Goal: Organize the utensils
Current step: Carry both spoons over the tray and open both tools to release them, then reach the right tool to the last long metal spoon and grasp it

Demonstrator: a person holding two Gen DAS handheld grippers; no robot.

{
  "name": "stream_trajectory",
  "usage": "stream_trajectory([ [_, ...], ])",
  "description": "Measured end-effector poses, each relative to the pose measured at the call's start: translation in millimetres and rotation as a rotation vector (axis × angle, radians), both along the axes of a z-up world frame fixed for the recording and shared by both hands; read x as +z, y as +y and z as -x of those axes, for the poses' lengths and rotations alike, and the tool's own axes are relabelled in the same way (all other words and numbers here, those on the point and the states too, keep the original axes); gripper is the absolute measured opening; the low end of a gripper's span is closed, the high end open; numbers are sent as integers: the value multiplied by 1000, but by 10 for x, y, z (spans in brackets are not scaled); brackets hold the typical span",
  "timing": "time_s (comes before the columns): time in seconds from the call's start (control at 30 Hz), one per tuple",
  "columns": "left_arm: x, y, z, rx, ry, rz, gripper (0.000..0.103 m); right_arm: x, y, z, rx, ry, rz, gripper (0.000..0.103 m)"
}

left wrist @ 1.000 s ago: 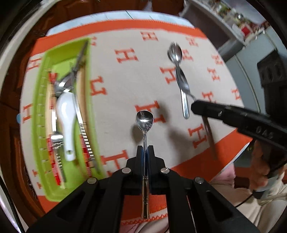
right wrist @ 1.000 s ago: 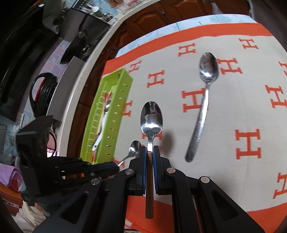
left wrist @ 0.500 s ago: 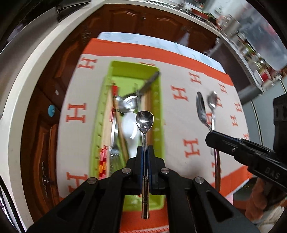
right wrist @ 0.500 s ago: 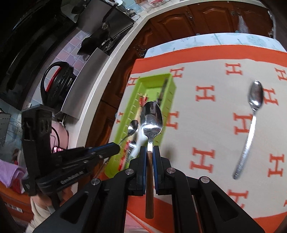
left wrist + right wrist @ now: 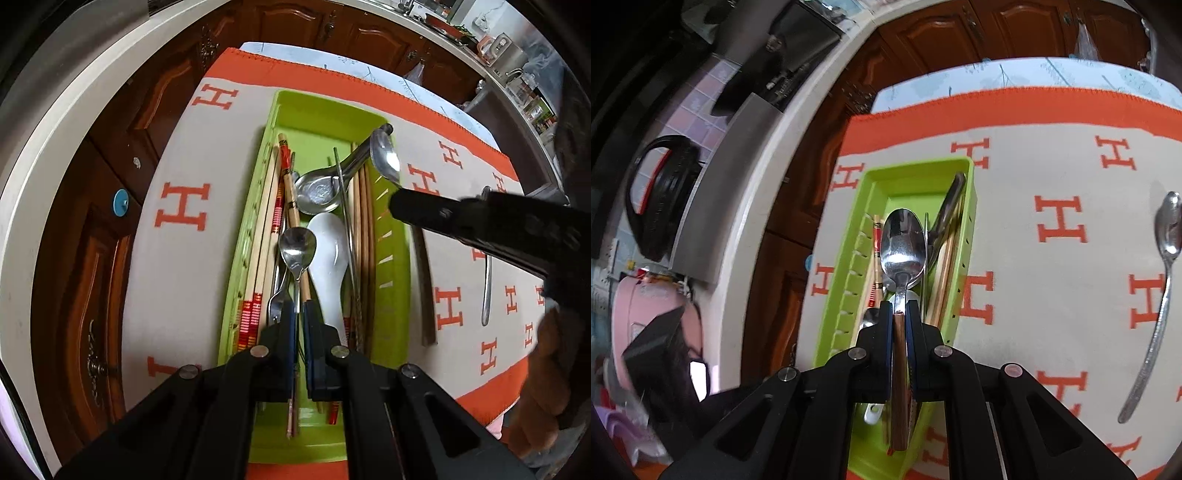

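Observation:
A green utensil tray (image 5: pixel 395 266) (image 5: pixel 846 288) lies on the orange-and-cream cloth, holding chopsticks, a white ceramic spoon (image 5: pixel 328 258), a metal ladle spoon (image 5: pixel 317 190) and a fork. My left gripper (image 5: pixel 299 308) is shut on a small metal spoon (image 5: pixel 297 247), held over the tray. My right gripper (image 5: pixel 899 306) is shut on a wooden-handled metal spoon (image 5: pixel 903 245), also over the tray; its bowl shows in the left wrist view (image 5: pixel 384 158). Another metal spoon (image 5: pixel 1156 295) (image 5: pixel 487 288) lies on the cloth to the right.
Wooden cabinets (image 5: pixel 110 229) and a white counter edge (image 5: pixel 33 166) run along the left of the table. A black and red kettle (image 5: pixel 657 206) stands on the counter. The cloth's front orange border (image 5: pixel 491 391) hangs at the table edge.
Both grippers have moved left from over the open cloth to above the green tray, each still holding its spoon. The tray now sits right under both spoons.

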State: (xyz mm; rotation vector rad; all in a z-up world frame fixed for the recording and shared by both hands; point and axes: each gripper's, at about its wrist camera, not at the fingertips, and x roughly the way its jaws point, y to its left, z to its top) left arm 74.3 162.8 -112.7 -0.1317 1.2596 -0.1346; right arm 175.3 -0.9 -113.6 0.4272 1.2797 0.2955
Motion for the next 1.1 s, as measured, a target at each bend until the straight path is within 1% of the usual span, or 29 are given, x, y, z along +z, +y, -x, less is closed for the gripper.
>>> stream_trajectory([
  [0.07, -2, 12, 32, 9, -1, -7, 12, -88, 15, -33, -7, 15, 7, 7],
  [0.13, 20, 22, 79, 19, -11, -14, 33, -161, 28, -49, -7, 34, 5, 7],
  [0.17, 39, 25, 108, 23, -21, -19, 38, -179, 25, -35, -8, 36, 5, 7],
  [0.2, 59, 26, 132, 28, -29, -23, 48, -185, 24, -25, -10, 35, 7, 8],
  [0.27, 110, 21, 179, 29, -49, -15, 54, -180, 18, 23, -6, 26, 14, 9],
  [0.33, 166, 2, 236, 36, -72, -27, 65, -144, 11, 94, 7, 4, 10, 9],
  [0.4, 217, -20, 279, 40, -94, -40, 70, -103, -3, 175, 18, -16, 20, 10],
  [0.57, 304, -60, 368, 42, -114, -33, 77, 40, -59, 381, 39, -53, 23, 10],
  [0.63, 334, -79, 409, 44, -120, -36, 82, 95, -78, 464, 44, -69, 22, 10],
  [0.77, 376, -141, 480, 37, -129, -49, 83, 179, -135, 616, 63, -93, 40, 10],
  [0.9, 415, -228, 535, 30, -138, -75, 87, 243, -237, 758, 77, -118, 70, 11],
  [0.97, 443, -294, 565, 18, -148, -88, 87, 267, -306, 823, 79, -125, 79, 12],
  [1.1, 473, -418, 581, -5, -137, -74, 88, 322, -490, 920, 63, -144, 101, 15],
])
